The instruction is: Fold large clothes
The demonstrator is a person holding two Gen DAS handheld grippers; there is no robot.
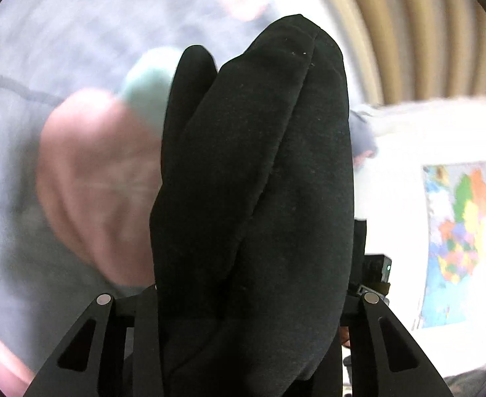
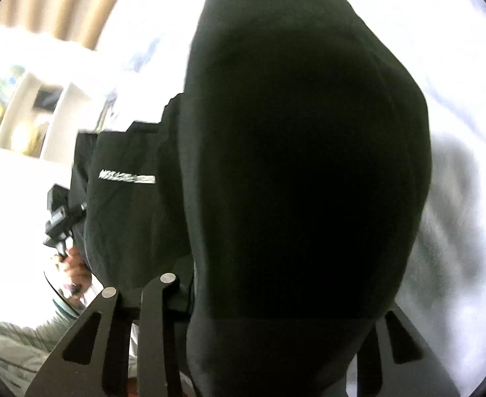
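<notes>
Garment: we are logging one thick black fleece garment (image 1: 253, 182), bunched into rounded folds and filling the middle of both wrist views.
Left tongs: we are seeing the black two-finger left gripper (image 1: 249, 301) pinching a wad of that cloth; the folds are rising up between its fingers (image 1: 77, 347) and hiding the tips.
Right tongs: we are seeing the black two-finger right gripper (image 2: 276, 297) clamping the same garment (image 2: 309, 165); its left finger (image 2: 157, 324) is lying against the cloth, and the other finger is showing only at its base.
Print: we are noting a small white printed strip (image 2: 127, 177) on a flatter black panel, left of the bulge; the lettering is too blurred to read.
Position: we are finding the garment lifted, hanging between the two tongs above a pale grey-white bedsheet (image 2: 468, 82).
Other hand: we are spotting a hand (image 2: 74, 271) on a black device at the left edge of the right view.
Background: we are listing beige pleated curtains (image 1: 408, 33), a coloured wall map (image 1: 461, 231), and a blurred pink cloth (image 1: 97, 182).
</notes>
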